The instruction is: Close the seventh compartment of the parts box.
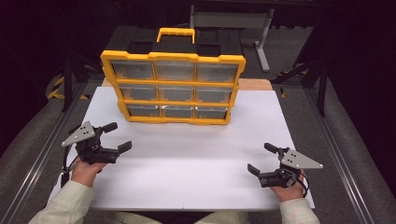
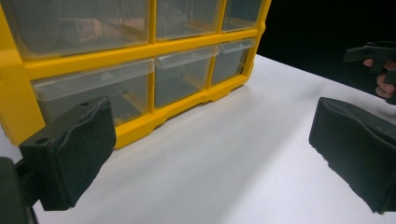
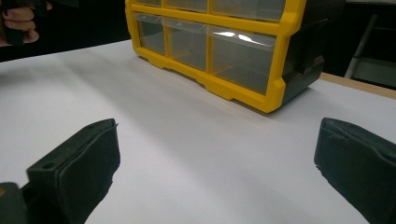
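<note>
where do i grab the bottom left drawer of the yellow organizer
Take the bottom left drawer by the lip along its top front edge, coming straight at the front of the organizer. The clear face is flat and flush in the frame, so only that lip probably offers purchase.

My left gripper (image 1: 116,136) and right gripper (image 1: 262,158) have black jaws and grey top plates. The organizer case (image 1: 172,87) is yellow with clear drawers, on a white table (image 1: 187,168). My sleeves (image 1: 70,200) are beige.

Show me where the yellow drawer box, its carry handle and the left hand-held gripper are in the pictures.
yellow drawer box (image 1: 173,85), high view, on the yellow bar between the top and middle drawer rows.
carry handle (image 1: 175,31), high view, on its top bar.
left hand-held gripper (image 1: 117,136), high view, midway between its open fingertips.
</note>
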Tool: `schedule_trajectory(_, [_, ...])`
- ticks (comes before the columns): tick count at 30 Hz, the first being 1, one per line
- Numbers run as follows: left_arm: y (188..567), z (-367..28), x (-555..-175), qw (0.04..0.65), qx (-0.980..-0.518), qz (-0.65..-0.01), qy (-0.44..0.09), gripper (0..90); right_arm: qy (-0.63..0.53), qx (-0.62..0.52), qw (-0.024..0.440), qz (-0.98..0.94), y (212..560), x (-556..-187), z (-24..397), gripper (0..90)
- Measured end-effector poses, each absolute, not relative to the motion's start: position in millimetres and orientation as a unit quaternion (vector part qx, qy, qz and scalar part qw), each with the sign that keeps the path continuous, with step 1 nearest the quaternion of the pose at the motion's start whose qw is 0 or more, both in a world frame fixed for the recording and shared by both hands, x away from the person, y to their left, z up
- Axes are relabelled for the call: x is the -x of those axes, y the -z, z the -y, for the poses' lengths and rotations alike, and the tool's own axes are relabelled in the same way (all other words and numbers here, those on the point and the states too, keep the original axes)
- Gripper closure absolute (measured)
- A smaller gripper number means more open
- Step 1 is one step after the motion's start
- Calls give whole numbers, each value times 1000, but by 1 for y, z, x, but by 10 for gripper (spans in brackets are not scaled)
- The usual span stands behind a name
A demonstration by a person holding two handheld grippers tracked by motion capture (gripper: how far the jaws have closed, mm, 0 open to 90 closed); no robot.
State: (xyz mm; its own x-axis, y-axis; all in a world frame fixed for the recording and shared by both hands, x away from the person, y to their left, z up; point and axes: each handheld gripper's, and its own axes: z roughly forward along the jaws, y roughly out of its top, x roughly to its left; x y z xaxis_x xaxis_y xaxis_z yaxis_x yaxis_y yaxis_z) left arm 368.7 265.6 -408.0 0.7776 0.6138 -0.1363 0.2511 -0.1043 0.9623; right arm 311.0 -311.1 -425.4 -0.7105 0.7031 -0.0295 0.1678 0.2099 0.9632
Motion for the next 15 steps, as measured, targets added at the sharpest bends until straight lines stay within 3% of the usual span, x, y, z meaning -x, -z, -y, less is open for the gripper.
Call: schedule_trajectory(15, [434,-281,-345,605,-720,-291,-176,2,-559,-283,244,-740,425,-310,311,0])
